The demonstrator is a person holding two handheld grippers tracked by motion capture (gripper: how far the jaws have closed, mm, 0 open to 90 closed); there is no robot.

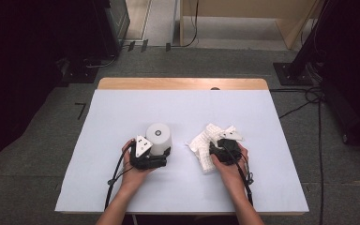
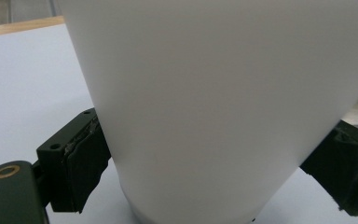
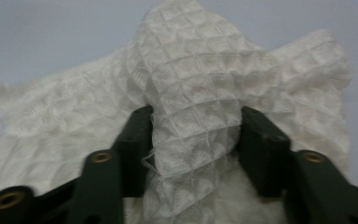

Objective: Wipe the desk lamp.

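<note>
A white cup (image 1: 159,135) (image 2: 214,84) stands upright on the white table cover, left of centre. My left gripper (image 1: 161,152) (image 2: 214,161) reaches it from the near side, one black pad (image 2: 86,156) pressed against each side low on its wall, so it is shut on the cup. To the right lies a crumpled white waffle-weave cloth (image 1: 200,144) (image 3: 191,70). My right gripper (image 1: 217,144) (image 3: 193,140) sits over the cloth's near right part. It is shut on a raised fold of the cloth, pinched between its two pads.
The table (image 1: 168,108) is covered in white, with a wooden strip (image 1: 183,83) bare along the far edge. Grey carpet surrounds it. Dark equipment stands at the far left, and a stand base (image 1: 293,72) with trailing cables at the far right.
</note>
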